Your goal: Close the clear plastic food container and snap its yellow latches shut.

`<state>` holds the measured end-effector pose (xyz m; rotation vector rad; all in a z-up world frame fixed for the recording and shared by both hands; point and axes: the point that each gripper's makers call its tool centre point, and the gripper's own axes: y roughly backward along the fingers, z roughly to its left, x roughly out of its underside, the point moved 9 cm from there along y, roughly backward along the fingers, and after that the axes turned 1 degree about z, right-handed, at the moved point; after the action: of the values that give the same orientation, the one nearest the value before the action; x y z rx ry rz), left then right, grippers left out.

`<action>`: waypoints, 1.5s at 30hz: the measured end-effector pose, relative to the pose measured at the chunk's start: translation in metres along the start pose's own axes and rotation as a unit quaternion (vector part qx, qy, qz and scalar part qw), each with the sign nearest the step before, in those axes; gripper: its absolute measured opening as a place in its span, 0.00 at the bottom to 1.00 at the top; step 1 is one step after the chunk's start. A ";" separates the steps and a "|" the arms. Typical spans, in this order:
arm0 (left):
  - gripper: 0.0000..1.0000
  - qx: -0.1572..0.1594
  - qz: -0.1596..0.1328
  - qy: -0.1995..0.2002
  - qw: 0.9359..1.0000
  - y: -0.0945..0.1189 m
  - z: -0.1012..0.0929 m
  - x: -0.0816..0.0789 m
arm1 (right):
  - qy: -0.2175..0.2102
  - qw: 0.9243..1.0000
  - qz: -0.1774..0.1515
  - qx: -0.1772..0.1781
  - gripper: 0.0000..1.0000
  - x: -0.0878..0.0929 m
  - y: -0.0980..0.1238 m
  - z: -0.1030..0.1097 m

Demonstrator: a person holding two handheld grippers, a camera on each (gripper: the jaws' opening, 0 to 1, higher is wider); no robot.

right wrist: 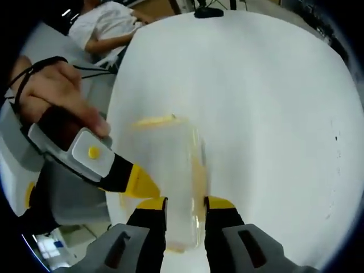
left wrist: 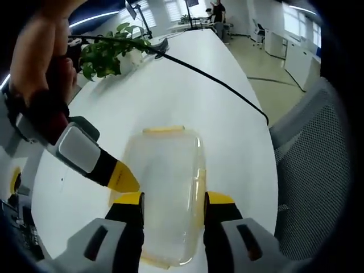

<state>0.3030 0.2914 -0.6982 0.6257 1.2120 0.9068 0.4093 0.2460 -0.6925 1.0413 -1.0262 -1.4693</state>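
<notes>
Left gripper view has the clear container (left wrist: 168, 193) flat on your white worktop (left wrist: 187, 96), yellow latches (left wrist: 164, 130) at its rim. Your left tongs (left wrist: 173, 200) straddle it, spread wide, gripping nothing; right tongs (right wrist: 185, 205) likewise. Potted plant (left wrist: 108, 54) sits well back.

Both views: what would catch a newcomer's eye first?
The clear container with yellow latches on the white table, framed between the left gripper's jaws. The right gripper also straddles it, and each view has the other gripper's yellow tip reaching its left side. A potted plant sits at the table's far end.
</notes>
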 end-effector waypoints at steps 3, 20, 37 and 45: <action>0.40 0.000 0.002 -0.002 1.000 0.000 0.000 -0.001 | -0.003 1.000 -0.004 0.000 0.24 0.002 0.001 -0.001; 0.59 0.000 -0.018 0.057 0.998 0.010 0.000 -0.009 | 0.021 0.994 -0.103 0.028 0.38 0.027 0.003 0.011; 0.72 0.037 -0.017 0.108 0.993 0.020 0.000 -0.001 | 0.012 0.988 -0.135 0.071 0.58 0.053 0.016 0.025; 0.79 0.057 0.009 0.110 0.992 0.021 0.011 0.010 | 0.033 0.987 -0.129 0.093 0.67 0.062 0.010 0.036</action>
<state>0.3088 0.3116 -0.6834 0.6411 1.4663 0.9456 0.3701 0.1863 -0.6790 1.3895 -1.0253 -1.5544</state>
